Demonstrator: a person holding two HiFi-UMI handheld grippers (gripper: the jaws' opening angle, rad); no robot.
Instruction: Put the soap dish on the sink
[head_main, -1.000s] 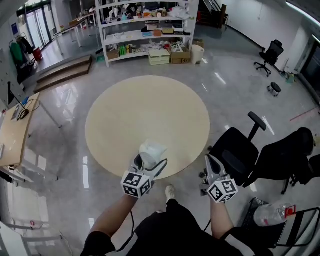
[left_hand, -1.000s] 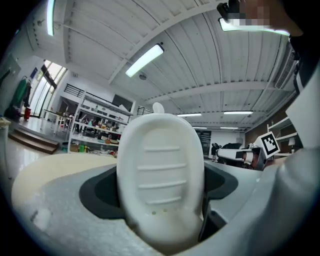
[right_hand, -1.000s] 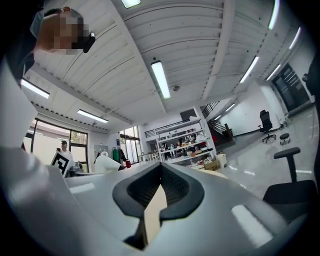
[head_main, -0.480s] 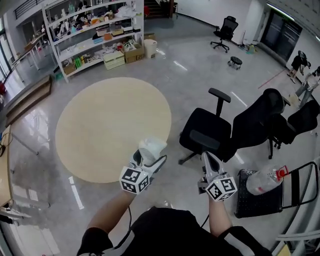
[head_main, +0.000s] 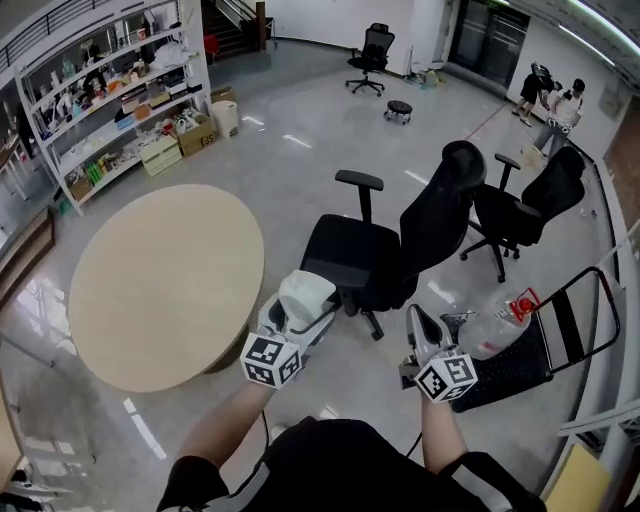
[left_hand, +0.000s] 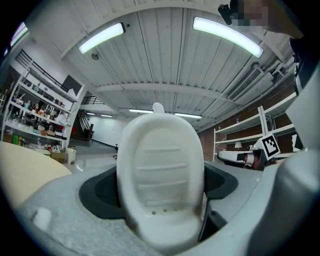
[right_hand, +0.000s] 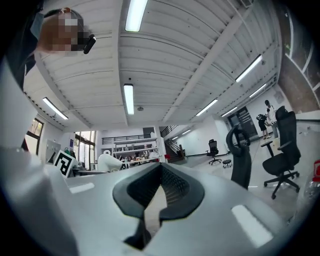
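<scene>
Round table (head_main: 150, 280) at far left, pale matte top. Left gripper (head_main: 297, 320) had its jaws clamped on the soap dish (left_hand: 161, 175): white, glossy, oval, hard plastic by the look, with a ribbed floor and small drain holes. It was held upright in the air, above the polished floor. Black office chairs (head_main: 385, 250) stood ahead. Right gripper (head_main: 424, 338) had its jaws closed together, nothing between them. No sink in any view. Judged step: carrying. The next move calls for finding the sink, then laying the dish flat.

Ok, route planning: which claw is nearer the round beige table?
Left. Left claw, gripping the white soap dish, hangs beside the beige table; right claw sits farther right.
</scene>
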